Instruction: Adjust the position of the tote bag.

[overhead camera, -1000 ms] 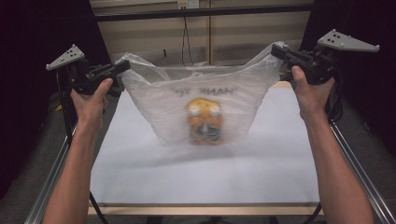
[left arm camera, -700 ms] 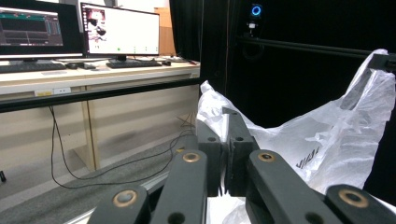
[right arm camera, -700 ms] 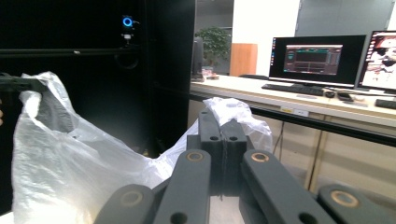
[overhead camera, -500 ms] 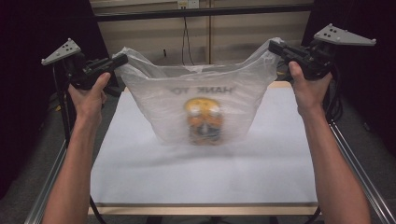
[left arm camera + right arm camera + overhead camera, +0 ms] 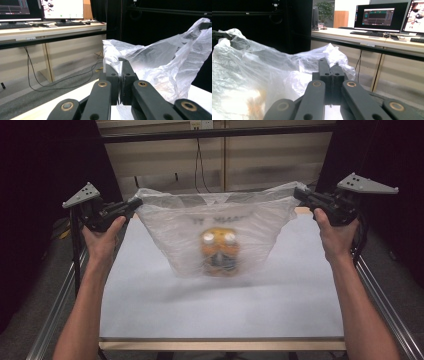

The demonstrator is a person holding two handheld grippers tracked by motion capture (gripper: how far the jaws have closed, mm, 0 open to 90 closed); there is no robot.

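Note:
A clear plastic bag [image 5: 215, 227] hangs stretched between both grippers above the white table [image 5: 150, 305]. Inside it sits an orange and yellow object [image 5: 219, 251], blurred, near the bag's bottom, which is close to the table top. My left gripper [image 5: 134, 203] is shut on the bag's left top corner [image 5: 112, 53]. My right gripper [image 5: 298, 193] is shut on the right top corner [image 5: 334, 56]. In the left gripper view the jaws pinch the film, and the bag [image 5: 172, 62] spreads to the right. In the right gripper view the bag [image 5: 249, 72] spreads to the left.
Metal rails [image 5: 385, 300] run along both sides of the table. A wooden panel and a cable [image 5: 200, 165] stand behind it. Desks with monitors [image 5: 379, 16] and keyboards [image 5: 70, 23] lie farther off in the gripper views.
Both grippers have come down with the bag held between them. The bag's bottom and the orange object have sunk closer to the table.

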